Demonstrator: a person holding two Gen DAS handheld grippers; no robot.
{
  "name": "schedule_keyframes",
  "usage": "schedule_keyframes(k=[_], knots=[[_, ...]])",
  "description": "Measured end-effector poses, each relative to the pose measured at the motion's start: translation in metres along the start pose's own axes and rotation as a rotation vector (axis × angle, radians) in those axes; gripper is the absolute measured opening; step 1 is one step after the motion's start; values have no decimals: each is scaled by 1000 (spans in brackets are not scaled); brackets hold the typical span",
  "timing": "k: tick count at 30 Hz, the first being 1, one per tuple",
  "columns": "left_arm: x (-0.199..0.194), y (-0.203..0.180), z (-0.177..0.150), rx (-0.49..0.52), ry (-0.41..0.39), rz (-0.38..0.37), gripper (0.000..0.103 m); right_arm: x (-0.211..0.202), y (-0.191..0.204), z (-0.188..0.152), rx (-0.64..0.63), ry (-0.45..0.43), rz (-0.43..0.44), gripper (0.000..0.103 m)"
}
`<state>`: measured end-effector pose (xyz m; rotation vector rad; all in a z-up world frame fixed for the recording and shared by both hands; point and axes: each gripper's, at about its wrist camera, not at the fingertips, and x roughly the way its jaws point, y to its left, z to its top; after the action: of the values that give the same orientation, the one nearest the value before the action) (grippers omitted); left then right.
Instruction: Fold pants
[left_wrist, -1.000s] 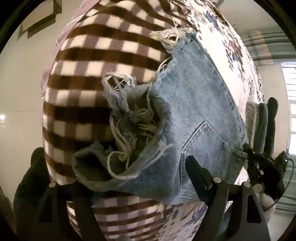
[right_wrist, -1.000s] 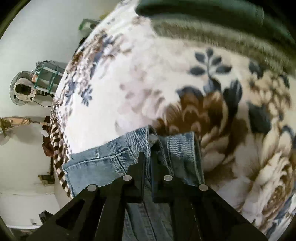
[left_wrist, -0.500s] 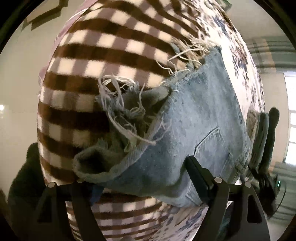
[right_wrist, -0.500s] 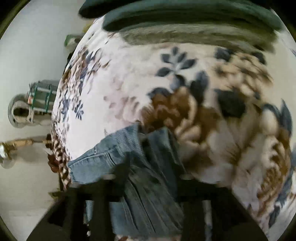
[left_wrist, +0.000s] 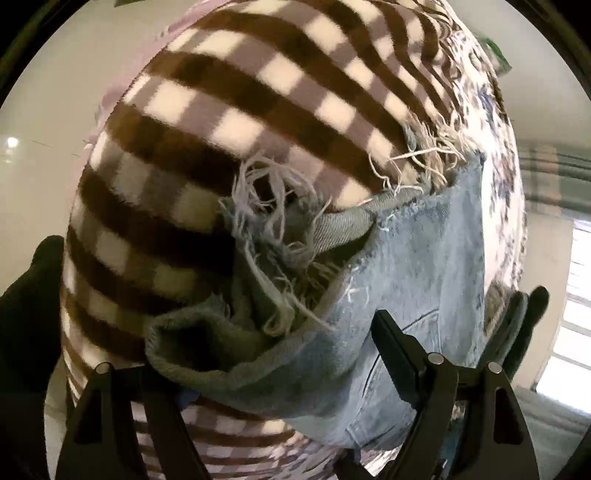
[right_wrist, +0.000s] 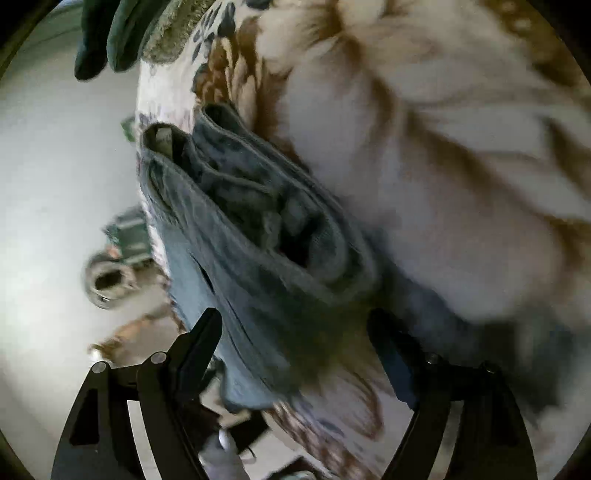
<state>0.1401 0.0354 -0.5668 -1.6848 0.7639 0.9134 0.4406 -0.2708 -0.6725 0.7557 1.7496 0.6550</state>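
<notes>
Light blue denim shorts (left_wrist: 417, 266) with frayed leg hems lie on a bed, folded lengthwise. In the left wrist view my left gripper (left_wrist: 266, 350) is open, its fingers either side of the bunched frayed hem (left_wrist: 266, 236). In the right wrist view my right gripper (right_wrist: 295, 332) is open, with the waistband end of the shorts (right_wrist: 258, 229) lying between and beyond its fingers, layers gaping. The view is tilted and blurred.
A brown-and-cream checked blanket (left_wrist: 207, 122) covers the bed under the hems. A floral blanket (right_wrist: 443, 155) lies under the waistband. Dark green folded cloth (right_wrist: 107, 33) sits at the bed's far edge, also in the left wrist view (left_wrist: 521, 317). The floor lies beyond the bed.
My right gripper has opened and let go of the waistband, then rolled and shifted over it. My left gripper stays open and has moved closer to the frayed hem.
</notes>
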Motion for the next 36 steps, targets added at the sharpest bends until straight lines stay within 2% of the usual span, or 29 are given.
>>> schedule_keyframes(k=[1,3,4,5,6,7,9,11,15,19,24,27,31,36], knots=[[-2,-2,-2,-5,-17,0,78,3,0,1,13,-15,25,84],[-10,-10,-5,9,-67,9,58,6,5,3,20,-63,89,80],[-13,-12,-6,25,-81,10,45,8,8,4,23,-75,103,80],[-15,-17,-6,48,-96,10,37,11,9,3,25,-85,111,76],[-16,-21,-7,72,-109,13,34,12,9,3,24,-90,101,62],[-15,-22,-6,80,-114,16,32,14,8,1,25,-99,88,54],[-16,-25,-5,92,-118,17,29,12,2,-3,48,-114,74,35],[-22,-29,-6,117,-121,17,27,8,4,-11,46,-129,66,31],[-44,-52,-11,164,-123,9,26,-2,37,-32,19,-158,39,28],[-81,-92,-13,232,-113,-10,26,-24,78,-45,19,-171,45,27],[-123,-155,-14,320,-92,-37,25,-79,144,-44,8,-185,64,27],[-139,-211,-18,386,-64,-82,25,-118,173,-43,8,-225,88,27],[-142,-291,-24,457,-14,-166,25,-177,217,-20,21,-321,150,27],[-124,-430,-38,581,71,-298,25,-251,284,31,8,-522,214,27]])
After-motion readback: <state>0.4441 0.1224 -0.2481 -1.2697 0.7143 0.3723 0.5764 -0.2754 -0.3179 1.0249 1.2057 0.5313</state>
